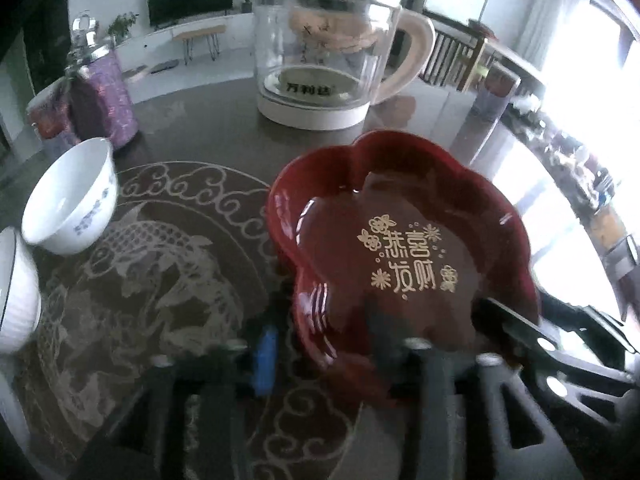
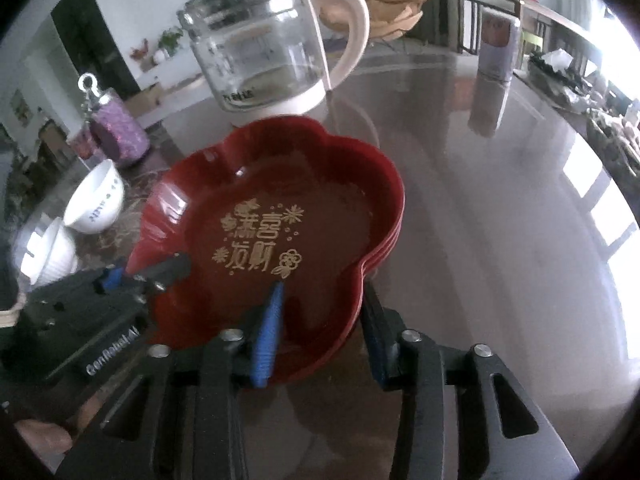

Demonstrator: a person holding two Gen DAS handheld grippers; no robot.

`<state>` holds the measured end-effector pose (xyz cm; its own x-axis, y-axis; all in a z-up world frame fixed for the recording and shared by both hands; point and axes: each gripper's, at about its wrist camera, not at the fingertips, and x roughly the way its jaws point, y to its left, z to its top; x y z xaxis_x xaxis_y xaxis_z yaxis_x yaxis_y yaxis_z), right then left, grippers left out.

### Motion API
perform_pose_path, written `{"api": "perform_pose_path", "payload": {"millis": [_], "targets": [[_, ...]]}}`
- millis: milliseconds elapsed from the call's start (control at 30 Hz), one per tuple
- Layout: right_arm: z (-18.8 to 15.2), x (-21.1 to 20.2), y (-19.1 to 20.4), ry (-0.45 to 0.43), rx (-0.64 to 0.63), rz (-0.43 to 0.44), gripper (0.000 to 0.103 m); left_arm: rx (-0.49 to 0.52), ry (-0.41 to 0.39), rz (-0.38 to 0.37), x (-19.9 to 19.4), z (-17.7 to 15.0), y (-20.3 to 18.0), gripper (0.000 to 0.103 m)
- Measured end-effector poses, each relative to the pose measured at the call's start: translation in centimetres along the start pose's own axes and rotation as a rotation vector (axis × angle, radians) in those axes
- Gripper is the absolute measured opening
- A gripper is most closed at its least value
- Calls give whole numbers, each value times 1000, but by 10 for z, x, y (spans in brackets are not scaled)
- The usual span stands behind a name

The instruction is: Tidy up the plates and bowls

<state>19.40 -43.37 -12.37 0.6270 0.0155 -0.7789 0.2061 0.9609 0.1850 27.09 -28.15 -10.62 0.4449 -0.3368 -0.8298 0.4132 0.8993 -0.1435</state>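
Note:
A red flower-shaped plate (image 1: 400, 240) with gold characters tops a stack of red plates (image 2: 280, 216) on the dark table. My left gripper (image 1: 320, 344) straddles the stack's near left rim, jaws apart. My right gripper (image 2: 324, 320) also straddles the rim, one blue pad (image 2: 268, 332) inside the plate, the other finger (image 2: 376, 332) outside. The left gripper's finger (image 2: 168, 270) shows over the plate's left rim in the right wrist view. A white bowl with blue pattern (image 1: 74, 200) and a white ribbed bowl (image 1: 16, 300) stand to the left.
A glass kettle with a cream handle (image 1: 324, 52) stands behind the plates. A purple glittery jar (image 1: 108, 92) stands at back left. A pale can (image 2: 498, 46) stands at far right. The table carries a fish pattern (image 1: 140, 280).

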Motion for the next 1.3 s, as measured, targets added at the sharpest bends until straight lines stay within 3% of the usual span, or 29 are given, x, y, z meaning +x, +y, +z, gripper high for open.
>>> {"api": "perform_pose_path", "payload": {"millis": [67,133,233,367,567,700,900,1300], "targets": [[-3,-18,1,-47,-4,-5,74,-8,-58,17,-20,-5,4,86],[-7,-34,2,-74,-1,-14,75,-23,-109,14,-45,-15,11,90],[-20,-60,5,-133,14,-49,77,-11,-132,18,-77,-37,24,91],[-56,-89,24,-186,37,-32,82,-9,-132,102,-106,-87,51,92],[-132,-93,69,-132,29,-19,84,-44,-104,223,-132,-162,89,92],[-164,-95,92,-128,-2,-23,84,-107,-65,216,-137,-196,111,92],[-172,-106,114,-169,-79,-62,84,-125,-50,246,-139,-218,124,92],[-188,-115,149,-188,-203,-77,84,-128,-90,298,-162,-227,133,92]]}}
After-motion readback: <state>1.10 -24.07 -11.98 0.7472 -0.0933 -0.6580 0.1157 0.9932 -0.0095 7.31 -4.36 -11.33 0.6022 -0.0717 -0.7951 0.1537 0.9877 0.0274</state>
